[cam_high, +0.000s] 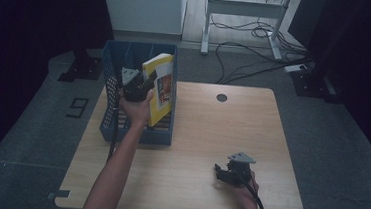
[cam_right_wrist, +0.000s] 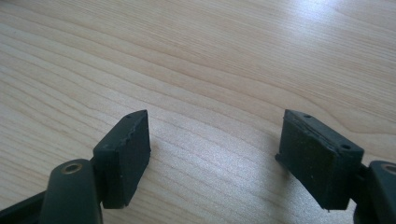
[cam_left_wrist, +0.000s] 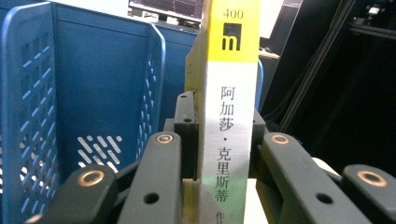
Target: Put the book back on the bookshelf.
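As left gripper clamps, book upright between jaws.

The high view is dim and slightly soft with near-black side edges, while glare whitens the pale wooden tabletop top right in the right gripper view.

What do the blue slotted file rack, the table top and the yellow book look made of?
Blue slotted file rack: likely moulded plastic, with perforated walls and a dull sheen. Pale table top: wood or wood-look laminate, with printed-looking grain. Yellow book: paper with a slightly glossy cover.
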A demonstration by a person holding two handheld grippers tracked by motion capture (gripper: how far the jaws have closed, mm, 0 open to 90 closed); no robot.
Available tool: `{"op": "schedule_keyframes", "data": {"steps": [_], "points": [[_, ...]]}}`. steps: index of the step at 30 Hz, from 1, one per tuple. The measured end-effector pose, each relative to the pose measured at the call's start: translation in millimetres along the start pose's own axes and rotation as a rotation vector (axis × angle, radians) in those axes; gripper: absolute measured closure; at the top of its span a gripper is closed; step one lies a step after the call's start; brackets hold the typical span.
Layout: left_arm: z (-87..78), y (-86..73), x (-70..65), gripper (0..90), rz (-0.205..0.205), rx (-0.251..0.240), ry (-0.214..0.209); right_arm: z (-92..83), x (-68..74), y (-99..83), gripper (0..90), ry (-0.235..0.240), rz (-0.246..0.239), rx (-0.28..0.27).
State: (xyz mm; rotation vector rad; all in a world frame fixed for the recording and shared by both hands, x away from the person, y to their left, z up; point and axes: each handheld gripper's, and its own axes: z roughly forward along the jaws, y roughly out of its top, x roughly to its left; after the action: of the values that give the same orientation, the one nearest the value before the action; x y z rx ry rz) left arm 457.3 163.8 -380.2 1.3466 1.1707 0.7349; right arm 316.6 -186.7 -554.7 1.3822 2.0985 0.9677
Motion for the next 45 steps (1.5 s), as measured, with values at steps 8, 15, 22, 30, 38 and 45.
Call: {"op": "schedule_keyframes", "data": {"steps": [8,15,22,30,38,45], "points": [[5.0,-5.1,-3.8,75.6,0.002,0.002,-0.003,0.0,0.1,0.0,23.9,-0.001,0.000,0.000],[6.5,-8.8,-4.0,75.6,0.006,0.005,-0.003,0.0,0.1,0.0,23.9,-0.001,0.000,0.001],[9.6,-15.4,-1.3,75.5,-0.002,0.019,-0.002,-0.1,0.2,-0.1,23.9,-0.002,0.000,0.001],[14.3,-21.4,-2.8,75.6,0.000,0.023,0.002,-0.1,0.2,-0.1,23.9,-0.002,0.000,0.001],[17.8,-27.3,-4.2,75.6,0.010,0.024,0.011,-0.1,0.2,-0.1,23.9,-0.002,0.000,0.001],[20.9,-32.6,-4.8,75.5,0.015,0.039,0.010,-0.1,0.3,-0.1,23.9,-0.002,0.000,0.002]]}}
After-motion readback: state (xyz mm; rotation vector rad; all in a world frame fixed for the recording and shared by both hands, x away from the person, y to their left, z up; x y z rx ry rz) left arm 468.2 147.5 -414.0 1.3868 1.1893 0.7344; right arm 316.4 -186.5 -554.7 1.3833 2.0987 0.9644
